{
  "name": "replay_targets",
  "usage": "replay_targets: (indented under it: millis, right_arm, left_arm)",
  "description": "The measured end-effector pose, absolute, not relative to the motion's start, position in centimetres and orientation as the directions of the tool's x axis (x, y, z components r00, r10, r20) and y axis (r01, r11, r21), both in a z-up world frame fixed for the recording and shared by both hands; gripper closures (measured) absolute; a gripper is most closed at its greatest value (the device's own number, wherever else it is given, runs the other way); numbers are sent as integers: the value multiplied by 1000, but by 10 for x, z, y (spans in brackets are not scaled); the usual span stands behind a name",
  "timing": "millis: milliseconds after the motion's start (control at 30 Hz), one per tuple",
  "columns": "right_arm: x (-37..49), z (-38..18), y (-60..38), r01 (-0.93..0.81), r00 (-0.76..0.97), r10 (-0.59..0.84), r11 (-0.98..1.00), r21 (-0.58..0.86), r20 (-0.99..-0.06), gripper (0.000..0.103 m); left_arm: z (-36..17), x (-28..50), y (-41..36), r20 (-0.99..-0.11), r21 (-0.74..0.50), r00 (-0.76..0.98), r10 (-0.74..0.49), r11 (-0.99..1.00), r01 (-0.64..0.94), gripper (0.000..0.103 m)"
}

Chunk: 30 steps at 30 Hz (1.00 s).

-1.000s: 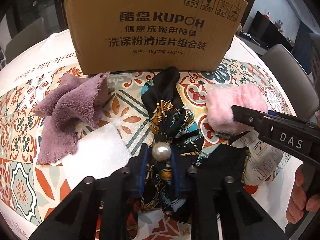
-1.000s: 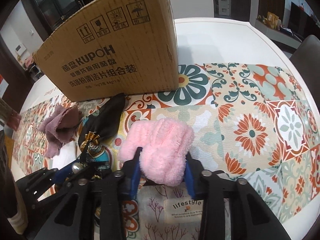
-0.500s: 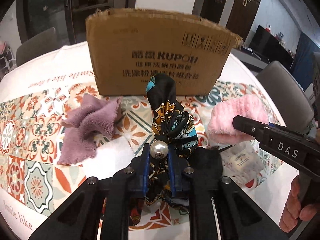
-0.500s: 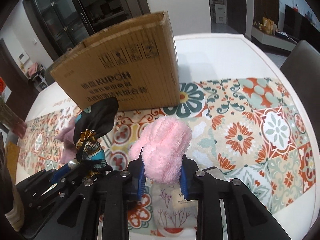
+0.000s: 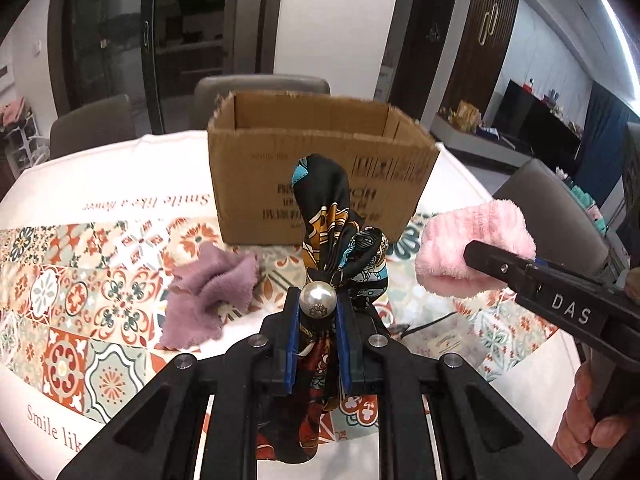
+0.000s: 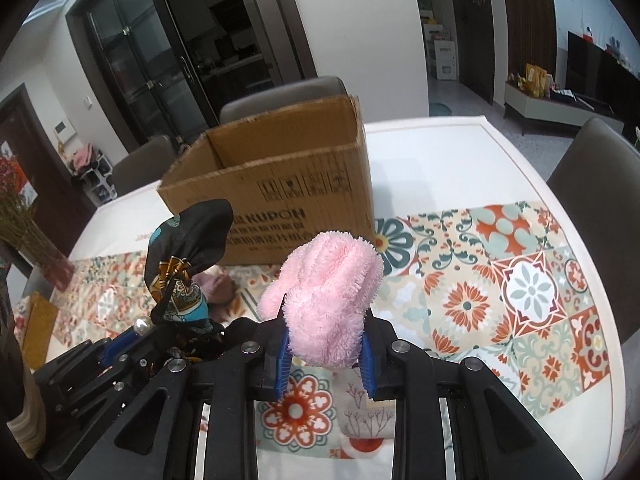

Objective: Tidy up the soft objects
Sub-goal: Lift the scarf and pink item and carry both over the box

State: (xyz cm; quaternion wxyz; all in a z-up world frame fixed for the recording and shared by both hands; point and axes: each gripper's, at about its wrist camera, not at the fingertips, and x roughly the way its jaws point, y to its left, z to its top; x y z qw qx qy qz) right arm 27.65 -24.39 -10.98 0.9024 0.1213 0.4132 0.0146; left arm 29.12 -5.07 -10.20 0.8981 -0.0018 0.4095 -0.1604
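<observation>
My left gripper [image 5: 318, 320] is shut on a black patterned silk scarf [image 5: 332, 224] with a pearl bead [image 5: 318, 299], held up off the table. My right gripper [image 6: 324, 344] is shut on a fluffy pink cloth [image 6: 332, 292], also lifted. The pink cloth [image 5: 472, 252] and the right gripper show at the right of the left wrist view; the scarf [image 6: 188, 256] shows at the left of the right wrist view. An open cardboard box [image 5: 320, 176] [image 6: 280, 188] stands behind both. A mauve towel [image 5: 212, 292] lies on the tablecloth left of the scarf.
The round table [image 6: 440, 152] carries a tile-patterned cloth [image 6: 520, 280]. A printed fabric pouch [image 5: 448, 340] lies under the right gripper. Grey chairs [image 5: 96, 124] [image 6: 592, 184] ring the table. A person's hand [image 5: 592, 424] holds the right gripper. Dried flowers [image 6: 24, 236] stand at the far left.
Both grippers have risen with their loads: the scarf and the pink cloth are now off the table. The box's open top has come into view.
</observation>
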Motion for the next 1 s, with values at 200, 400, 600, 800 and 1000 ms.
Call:
replay_targets:
  millis: [200,400,600,800,1000]
  right_arm:
    - [270,-85,-239,57,695,133,970,238,-707,74]
    - [266,-63,-236,41,729,140,968,247,-670,74]
    - [267,-43,-233,23,762,142,969,246,-632,74]
    - [272,-25,-231,5,791,146,970,245,-594,74]
    - [280,-10,-230,-11,818,146,971,238,-557,74]
  left_arm:
    - [-78,285,-46,-698,-142,648,-305,946,292,86]
    - [-54,282,-42,-661,-141,680,-316,943,301,86]
    - [-30,282,-39,-617,-129,717,-325,940,315,86]
    - [-9,288,-35,-578,-130,748,-327,941,312,86]
    - [7,300,-34,-549,-121,767,-332,939,321,86]
